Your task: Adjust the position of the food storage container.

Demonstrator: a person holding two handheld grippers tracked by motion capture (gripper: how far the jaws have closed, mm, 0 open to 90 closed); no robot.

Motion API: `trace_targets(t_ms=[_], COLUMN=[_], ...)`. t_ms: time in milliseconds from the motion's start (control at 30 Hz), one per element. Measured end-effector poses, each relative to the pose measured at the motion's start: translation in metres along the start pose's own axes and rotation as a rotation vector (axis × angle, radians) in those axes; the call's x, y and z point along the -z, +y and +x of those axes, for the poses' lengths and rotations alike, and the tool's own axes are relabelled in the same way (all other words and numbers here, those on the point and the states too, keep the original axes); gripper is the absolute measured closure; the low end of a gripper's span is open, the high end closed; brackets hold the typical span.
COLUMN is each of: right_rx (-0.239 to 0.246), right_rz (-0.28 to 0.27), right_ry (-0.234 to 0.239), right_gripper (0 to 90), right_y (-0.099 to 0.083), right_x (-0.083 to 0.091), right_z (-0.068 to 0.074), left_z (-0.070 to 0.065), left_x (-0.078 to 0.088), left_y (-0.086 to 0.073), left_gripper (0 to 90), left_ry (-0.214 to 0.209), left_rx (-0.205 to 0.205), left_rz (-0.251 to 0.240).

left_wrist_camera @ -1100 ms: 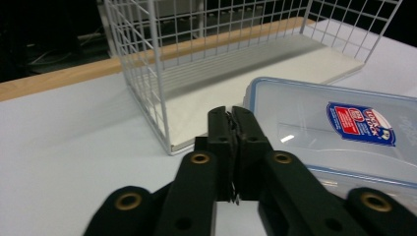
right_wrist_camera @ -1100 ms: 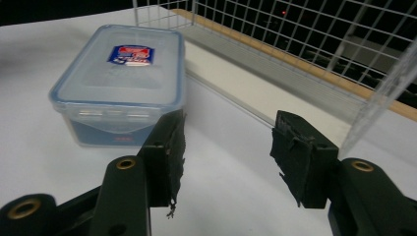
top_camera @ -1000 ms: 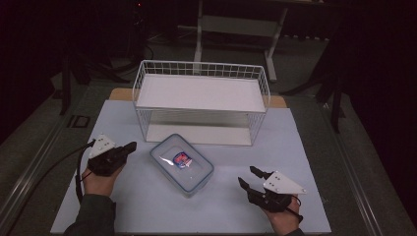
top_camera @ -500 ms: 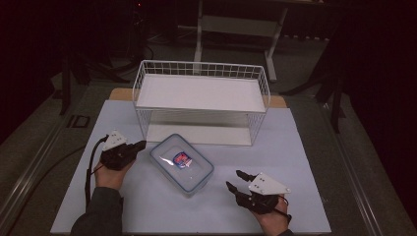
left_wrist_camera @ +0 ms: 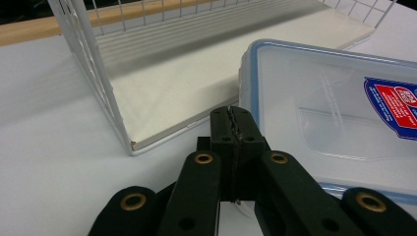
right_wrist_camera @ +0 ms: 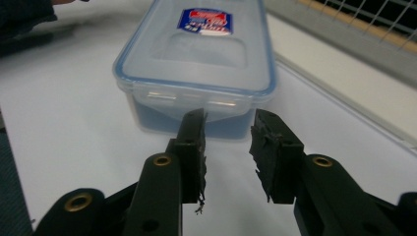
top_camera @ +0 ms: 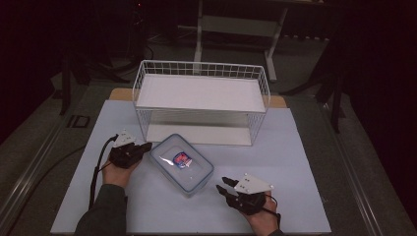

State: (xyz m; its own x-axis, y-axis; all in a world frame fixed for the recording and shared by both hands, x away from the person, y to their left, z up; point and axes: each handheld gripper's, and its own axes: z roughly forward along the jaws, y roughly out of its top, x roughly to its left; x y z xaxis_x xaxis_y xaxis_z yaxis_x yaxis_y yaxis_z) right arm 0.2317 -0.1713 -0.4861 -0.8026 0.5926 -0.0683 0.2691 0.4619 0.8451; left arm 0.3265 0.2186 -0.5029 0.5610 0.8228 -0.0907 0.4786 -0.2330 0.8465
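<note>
Left gripper [top_camera: 142, 147]: its two black jaws are pressed together with nothing between them. A hand [top_camera: 118, 169] holds it at the left side of the table [top_camera: 305, 162].
Left gripper tip: it is just beside the corner of the box, low over the table. I cannot tell if it touches.
Right gripper [top_camera: 225, 184]: its jaws are apart, with a gap between them and nothing in it. It points at the short end of the box, near it but not touching.
Box [top_camera: 182, 163]: a clear plastic box with a blue rim and a shut lid. It sits on the table between the two grippers, turned at a slant.
Sticker [top_camera: 181, 158]: red and blue, on top of the lid.
Rack [top_camera: 201, 101]: a white wire rack with two white shelves, standing just behind the box.
</note>
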Motion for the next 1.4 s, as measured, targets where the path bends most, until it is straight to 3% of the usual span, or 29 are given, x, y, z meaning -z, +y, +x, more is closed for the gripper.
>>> trace_targets(t_ms=[267,633,900,1200,1400], right_rx=[-0.018,-0.057,-0.092,-0.128,-0.177], right_rz=[0.047,0.099,0.154,0.162,0.161], right_ry=[0.036,0.049,0.018,-0.002,-0.040], right_gripper=[83.4,86.7,89.9,89.8,89.8], right_y=[-0.002,-0.006,-0.011,-0.015,-0.018], right_x=[-0.008,-0.013,-0.014,-0.011,-0.006], right_z=[0.002,-0.001,-0.013,-0.022,-0.034], left_z=[-0.001,-0.015,-0.033,-0.040,-0.049], left_x=[-0.001,-0.004,-0.005,-0.004,-0.004], left_y=[-0.001,-0.001,0.000,0.000,0.000], left_gripper=[89.5,89.5,89.5,89.6,89.7], left_ry=[0.001,-0.037,-0.066,-0.084,-0.109], left_rx=[0.005,-0.037,-0.087,-0.097,-0.111], left_rz=[0.013,0.033,0.050,0.058,0.061])
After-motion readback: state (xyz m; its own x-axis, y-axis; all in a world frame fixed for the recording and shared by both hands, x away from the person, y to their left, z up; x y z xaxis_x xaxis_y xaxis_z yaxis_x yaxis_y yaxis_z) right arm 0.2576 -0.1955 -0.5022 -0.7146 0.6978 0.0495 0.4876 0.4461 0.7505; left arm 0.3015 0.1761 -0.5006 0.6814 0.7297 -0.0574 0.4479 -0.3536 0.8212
